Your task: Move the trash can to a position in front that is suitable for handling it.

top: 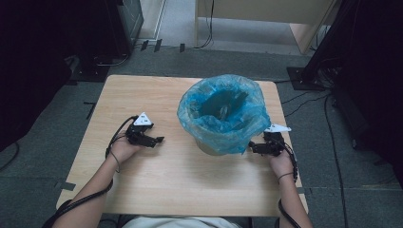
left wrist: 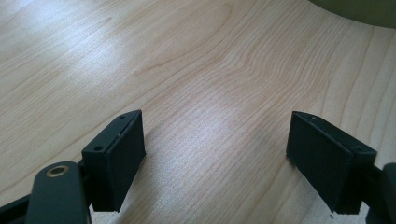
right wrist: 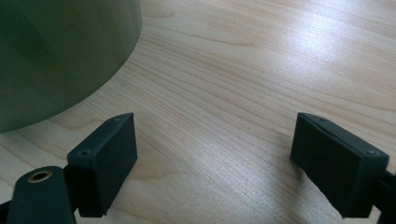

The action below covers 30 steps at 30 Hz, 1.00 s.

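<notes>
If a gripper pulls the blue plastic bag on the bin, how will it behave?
The blue bag looks thin and crinkled, so it would probably be floppy and stretch or tear. It is folded loosely over the bin, so pulling may slip it off. The bin itself might slide on the smooth table.

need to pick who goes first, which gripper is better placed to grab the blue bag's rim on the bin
Right, probably. The right gripper sits open right beside the bin, just under the blue bag overhang. The left gripper, also open, rests farther off over bare table.
</notes>
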Each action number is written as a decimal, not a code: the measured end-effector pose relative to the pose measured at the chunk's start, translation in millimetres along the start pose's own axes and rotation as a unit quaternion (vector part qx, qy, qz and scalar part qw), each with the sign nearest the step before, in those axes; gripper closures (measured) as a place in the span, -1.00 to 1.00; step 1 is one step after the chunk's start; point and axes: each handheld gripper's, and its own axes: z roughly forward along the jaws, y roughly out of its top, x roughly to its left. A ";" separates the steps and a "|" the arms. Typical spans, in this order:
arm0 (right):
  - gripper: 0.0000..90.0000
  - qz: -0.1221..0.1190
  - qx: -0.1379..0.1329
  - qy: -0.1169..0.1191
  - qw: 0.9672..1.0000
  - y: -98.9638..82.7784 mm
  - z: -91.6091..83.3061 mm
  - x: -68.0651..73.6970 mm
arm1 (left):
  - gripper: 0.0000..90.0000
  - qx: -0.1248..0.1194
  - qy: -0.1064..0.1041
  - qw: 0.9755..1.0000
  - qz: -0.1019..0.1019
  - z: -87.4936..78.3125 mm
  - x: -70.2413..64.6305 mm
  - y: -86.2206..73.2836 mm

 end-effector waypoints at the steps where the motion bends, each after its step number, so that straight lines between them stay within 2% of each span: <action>1: -0.69 0.000 0.000 0.000 1.000 0.0 0.0 0.0 | -0.58 0.000 0.000 1.000 0.000 0.1 0.0 0.0; 13: -0.69 0.000 0.000 -0.001 1.000 -0.1 -0.1 0.2 | -0.58 0.000 0.001 1.000 -0.001 0.2 -0.1 0.1; 24: -0.69 0.006 -0.001 -0.006 1.000 0.6 0.8 0.6 | -0.58 0.000 0.010 1.000 -0.010 4.7 0.7 4.6; 30: -0.68 0.018 0.002 -0.002 1.000 1.8 -0.3 -0.3 | -0.58 0.014 0.017 1.000 -0.015 5.8 -0.6 9.0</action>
